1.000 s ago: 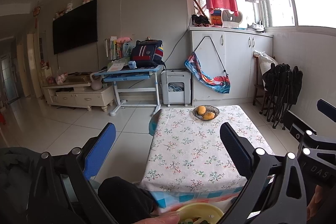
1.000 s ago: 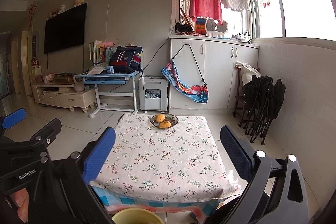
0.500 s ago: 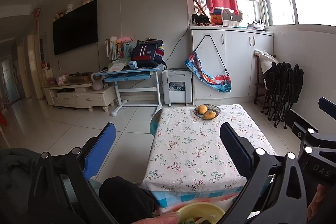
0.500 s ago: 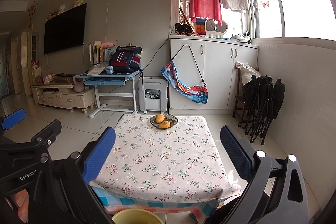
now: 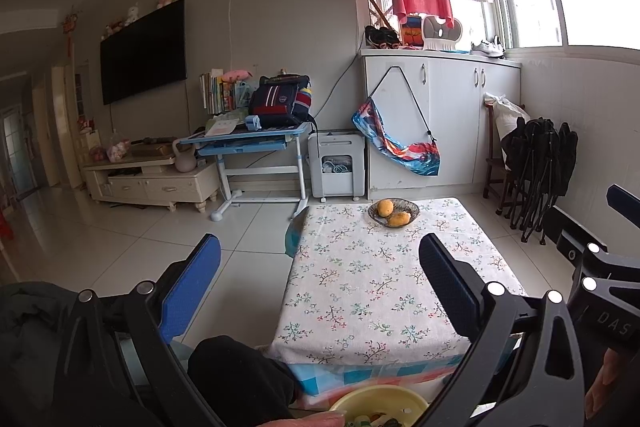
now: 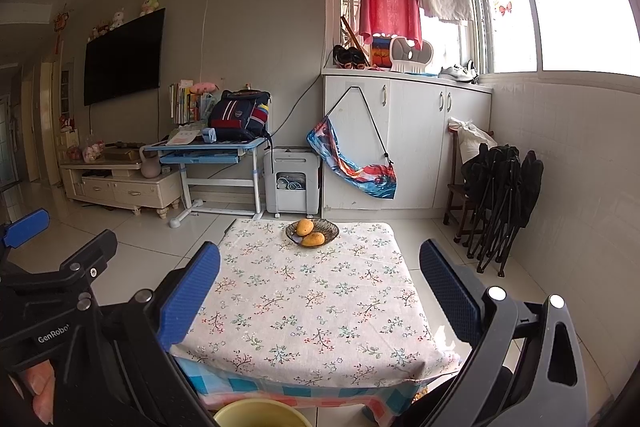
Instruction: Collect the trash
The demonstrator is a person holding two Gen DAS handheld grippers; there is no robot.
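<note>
A yellow bin [image 5: 378,405] shows at the bottom edge of the left wrist view with scraps inside; its rim [image 6: 256,413] also peeks into the right wrist view. My left gripper [image 5: 320,279] is open and holds nothing, raised above the near end of the low table [image 5: 384,291]. My right gripper [image 6: 320,279] is open too, empty, over the same flowered tablecloth [image 6: 312,291]. No loose trash shows on the cloth. Each gripper's body appears at the side of the other's view.
A dark bowl with two mangoes [image 5: 394,213] stands at the table's far end. Behind are a white cabinet [image 5: 436,123], a blue desk [image 5: 248,143], a TV stand [image 5: 148,179] and folded black chairs [image 5: 536,171] by the right wall. A person's dark-clothed knee [image 5: 236,375] is at bottom left.
Both views have shifted only slightly; the grippers stay open and nothing was picked up or put down.
</note>
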